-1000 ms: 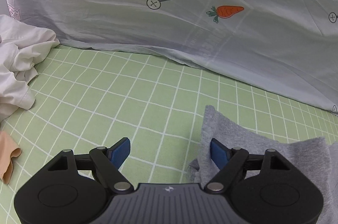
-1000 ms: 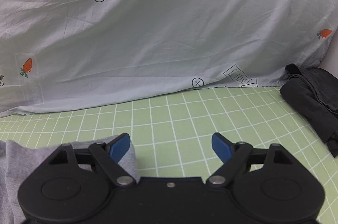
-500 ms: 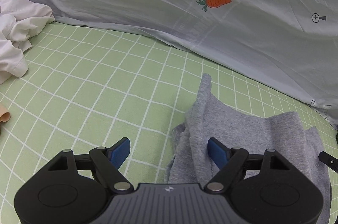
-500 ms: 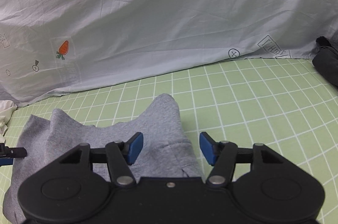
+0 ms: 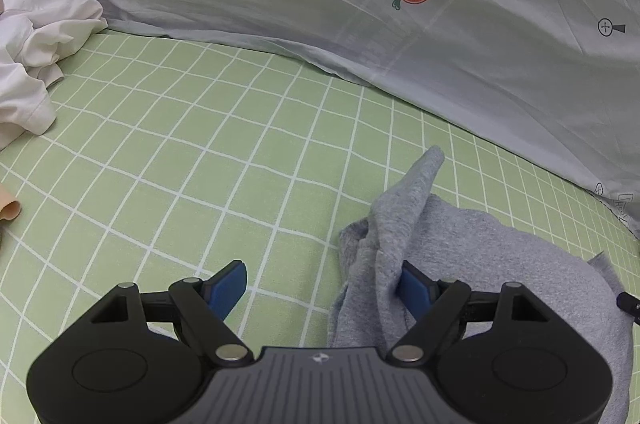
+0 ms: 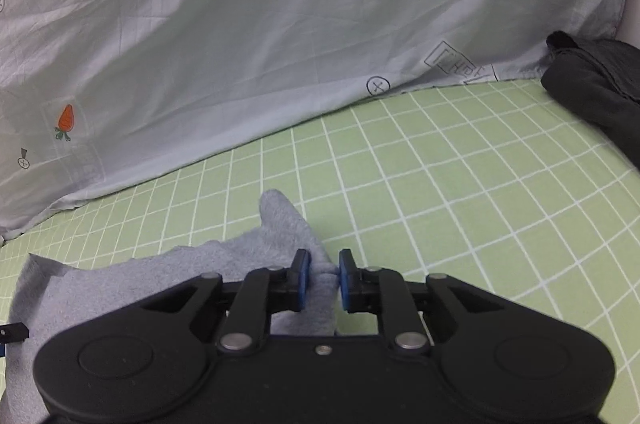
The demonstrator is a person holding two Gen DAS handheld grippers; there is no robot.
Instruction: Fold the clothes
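A grey knit garment [image 5: 472, 252] lies rumpled on the green checked sheet [image 5: 208, 152]. In the left wrist view my left gripper [image 5: 320, 288] is open; a raised fold of the grey cloth drapes over its right finger, and the left finger stands over bare sheet. In the right wrist view my right gripper [image 6: 323, 274] is shut on a ridge of the grey garment [image 6: 280, 232], the cloth pinched between the blue pads.
A pale quilt with carrot prints [image 5: 400, 4] is heaped along the far side, also in the right wrist view [image 6: 280, 24]. Crumpled white clothes [image 5: 28, 52] lie at the far left. A dark garment [image 6: 600, 88] lies at the right. A peach item [image 5: 8, 210] pokes in at the left edge.
My right gripper has closed from wide open onto the grey cloth. My left gripper stayed open and shifted so the grey fold now lies over its right finger.
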